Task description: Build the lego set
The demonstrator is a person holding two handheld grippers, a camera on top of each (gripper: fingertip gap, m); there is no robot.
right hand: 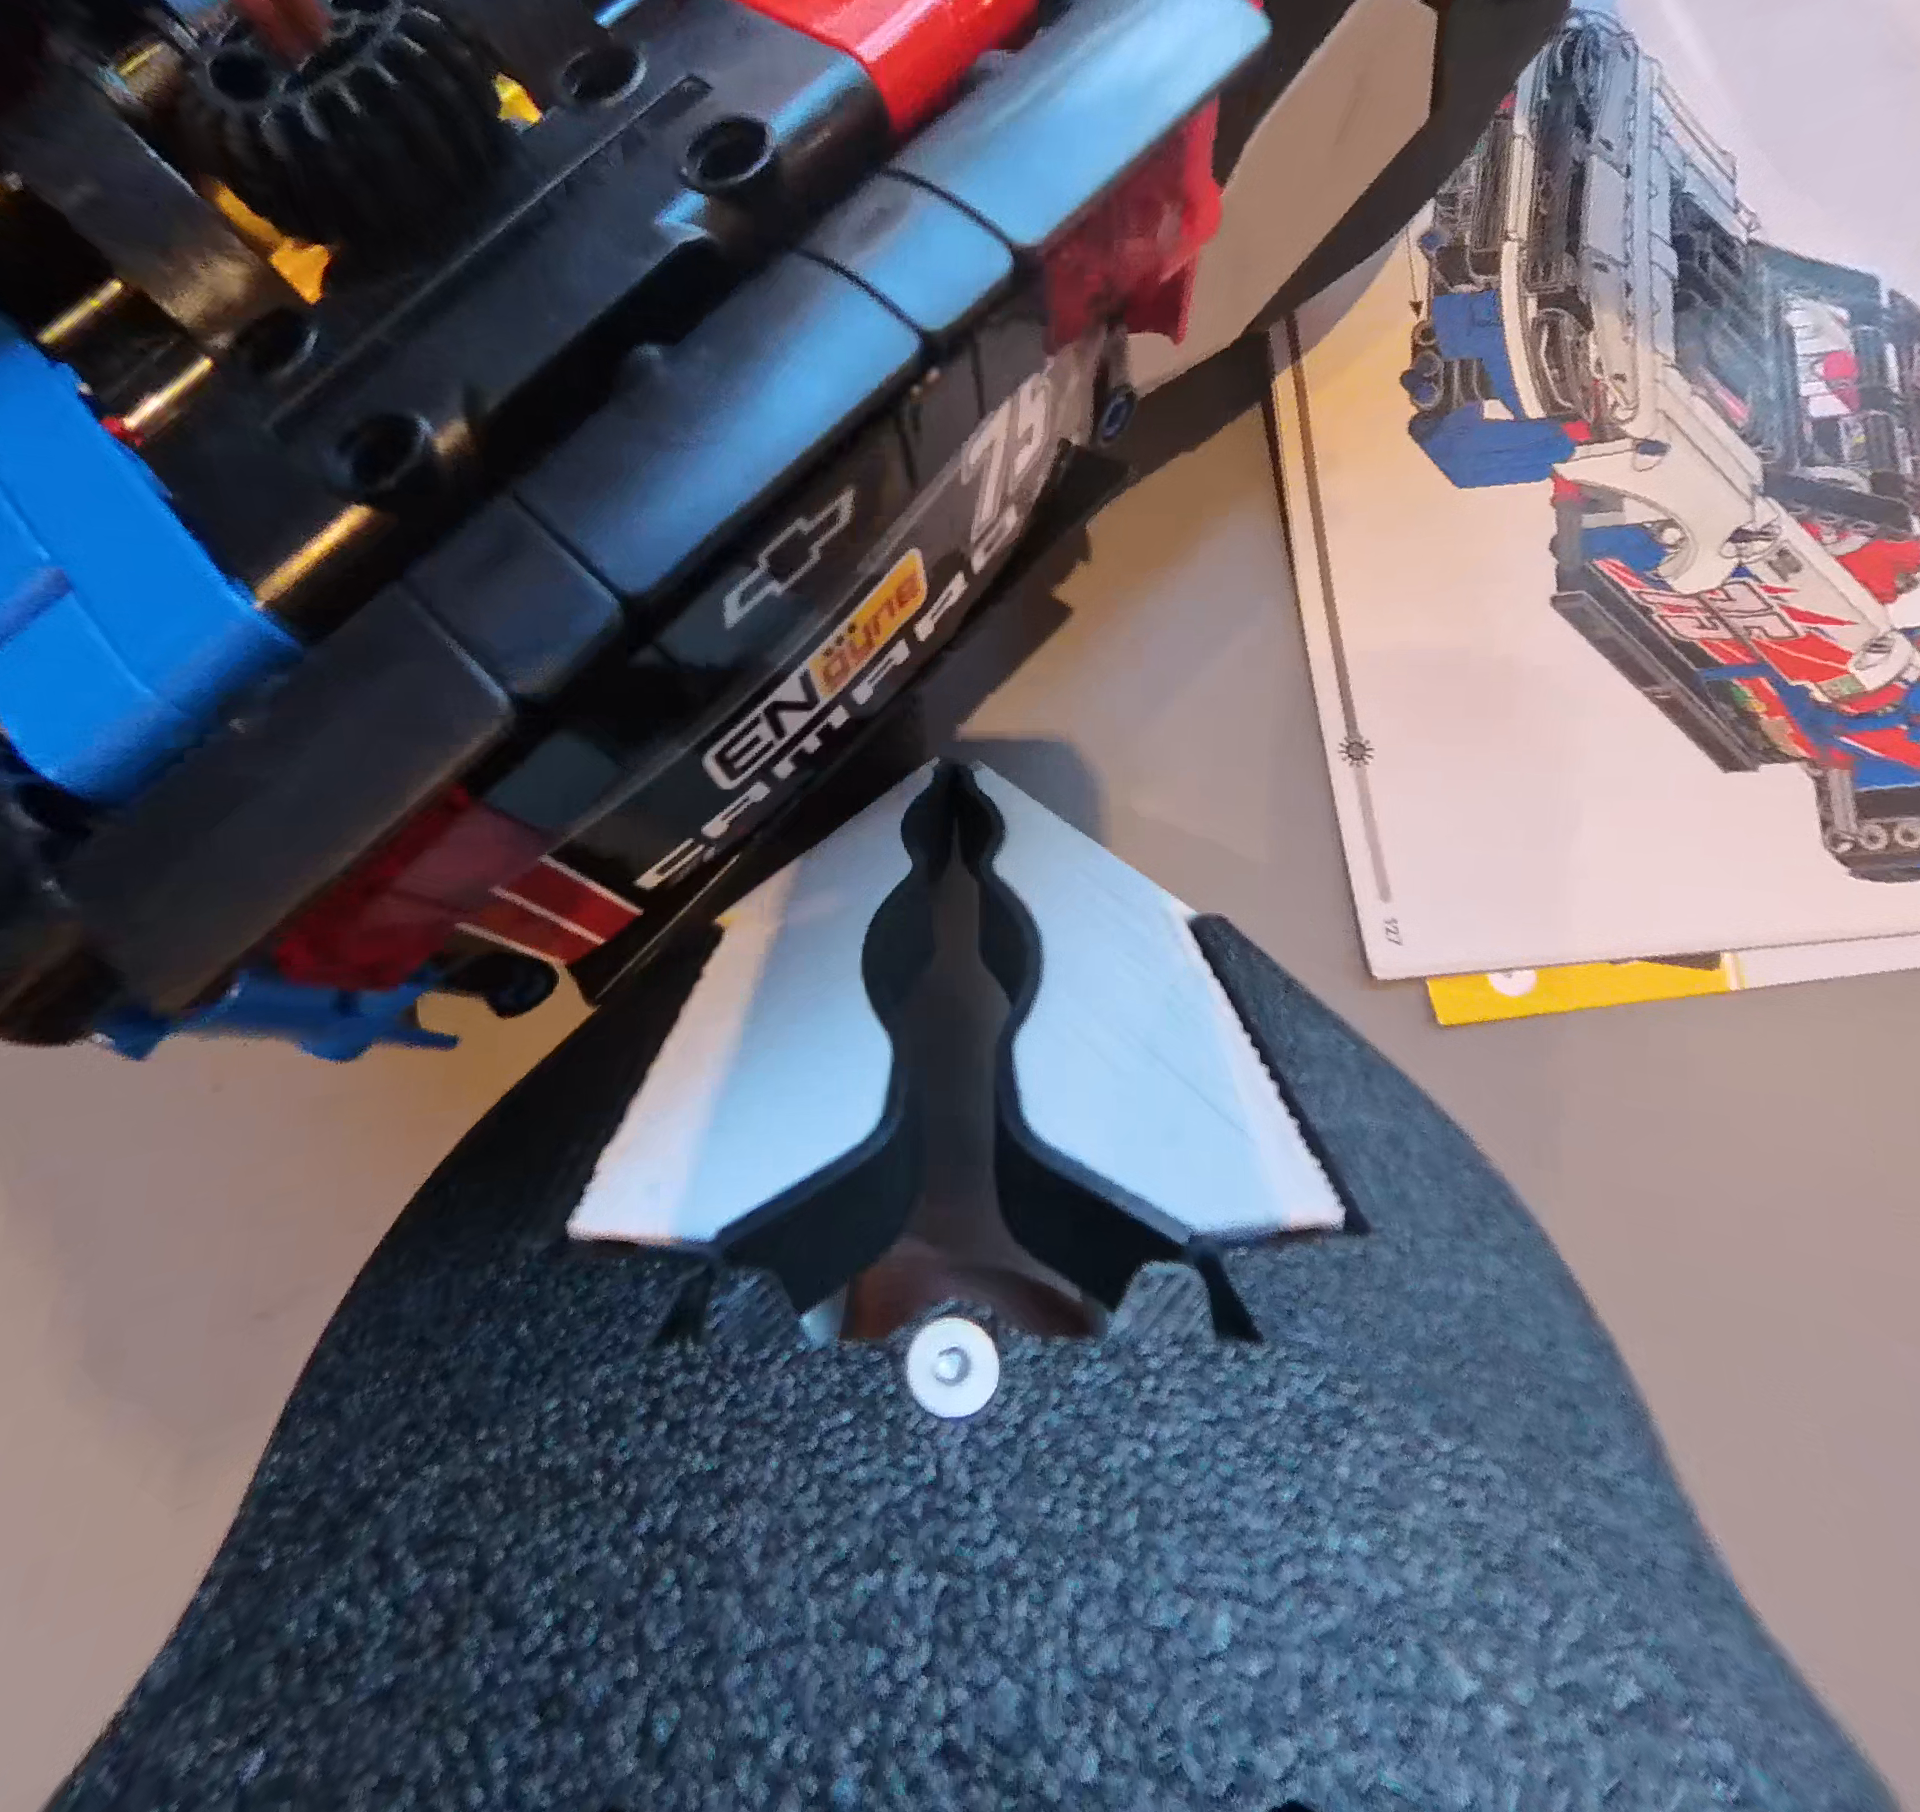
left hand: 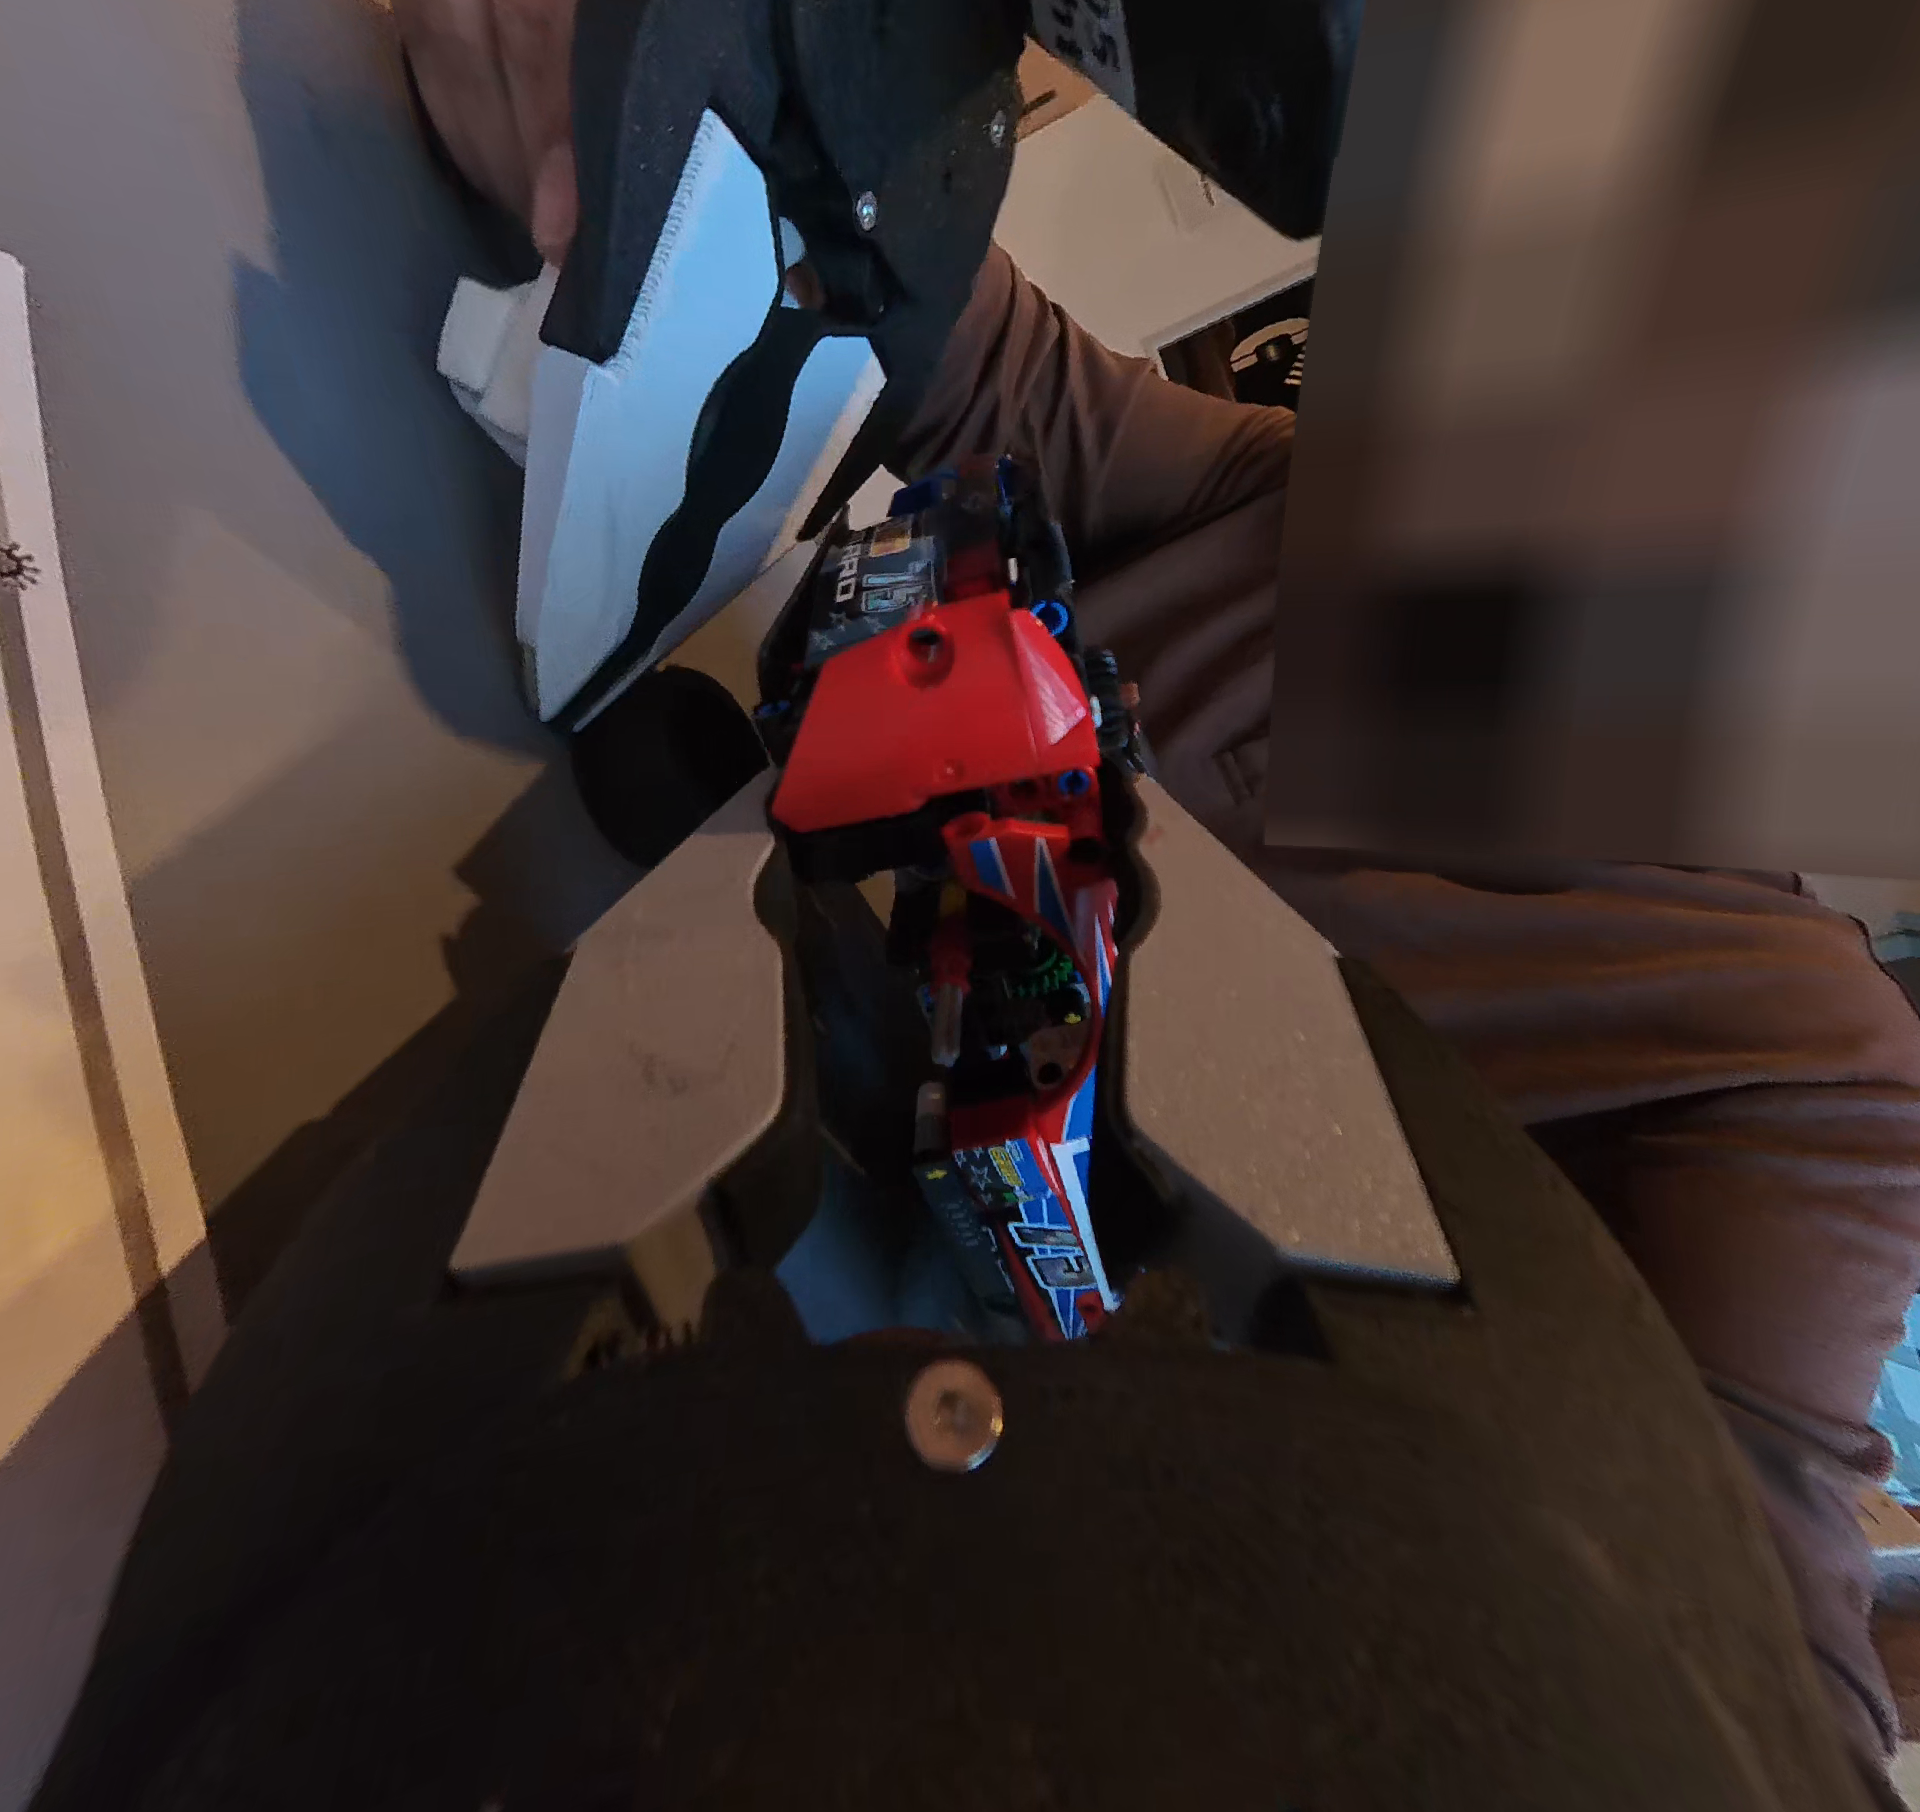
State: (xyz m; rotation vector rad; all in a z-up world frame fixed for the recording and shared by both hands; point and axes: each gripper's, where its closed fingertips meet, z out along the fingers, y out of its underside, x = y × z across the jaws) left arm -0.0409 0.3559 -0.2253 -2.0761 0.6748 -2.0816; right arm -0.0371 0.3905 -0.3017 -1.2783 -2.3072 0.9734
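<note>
Lego car cropped by top and left edges

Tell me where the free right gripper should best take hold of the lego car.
Probably the black rear edge of the lego car, approached from below where the shut right gripper sits: that edge is straight, flat-sided and exposed. The left gripper already clamps the body.

Grey table; a person's brown sleeve.
</note>
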